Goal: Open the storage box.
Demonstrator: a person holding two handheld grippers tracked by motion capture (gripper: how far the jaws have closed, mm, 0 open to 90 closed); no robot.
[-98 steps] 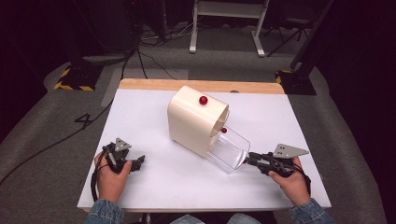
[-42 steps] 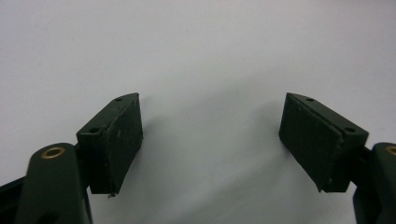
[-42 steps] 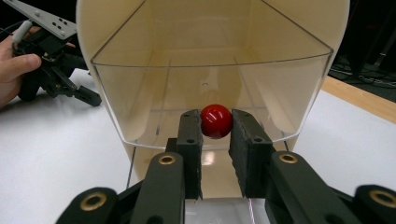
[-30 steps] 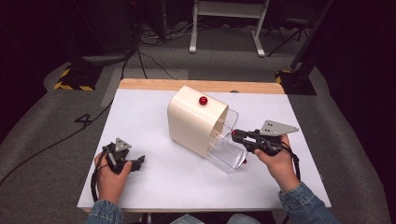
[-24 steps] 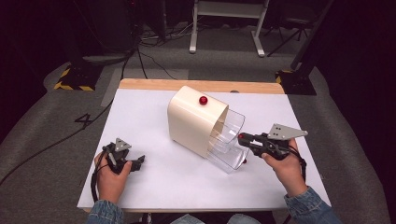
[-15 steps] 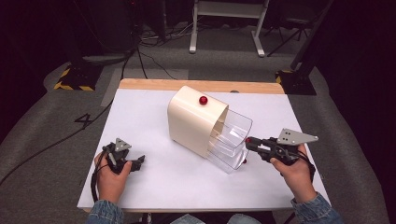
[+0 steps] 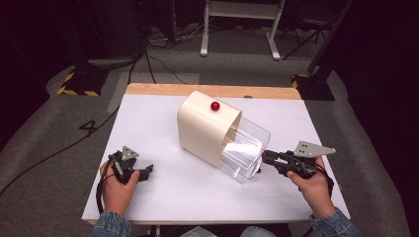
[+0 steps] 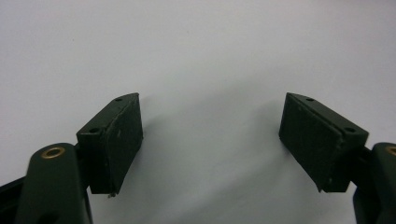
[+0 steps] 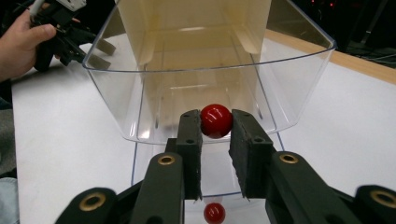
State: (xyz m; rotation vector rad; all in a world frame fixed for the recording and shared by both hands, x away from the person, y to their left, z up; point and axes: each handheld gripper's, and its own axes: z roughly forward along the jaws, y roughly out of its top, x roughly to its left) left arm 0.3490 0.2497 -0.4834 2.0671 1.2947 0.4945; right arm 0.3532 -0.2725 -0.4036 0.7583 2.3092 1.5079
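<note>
A cream housing (image 7: 203, 129) stands mid-table with a red knob (image 7: 215, 106) on its top. A clear plastic drawer (image 7: 245, 152) sticks out of its open side toward the right. My right gripper (image 7: 264, 157) is at the drawer's outer wall. In the right gripper view it (image 9: 215, 126) is shut on the drawer's red knob (image 9: 216, 121), with a second small red knob (image 9: 214, 212) lower down beneath the jaws. The drawer (image 9: 140, 84) looks empty inside. My left gripper (image 7: 146, 172) rests on the table at the near left, open over bare white surface (image 8: 210, 135).
The white table (image 7: 148, 123) has a wooden strip (image 7: 212, 90) along its far edge. Beyond it are floor cables (image 7: 163, 54) and a stand's legs (image 7: 239, 29). The left hand and its gripper (image 9: 60, 28) appear past the drawer in the right gripper view.
Over the last second my right gripper has moved right and toward the person with the knob in its jaws, drawing the clear drawer farther out of the housing. The left gripper has stayed still.
</note>
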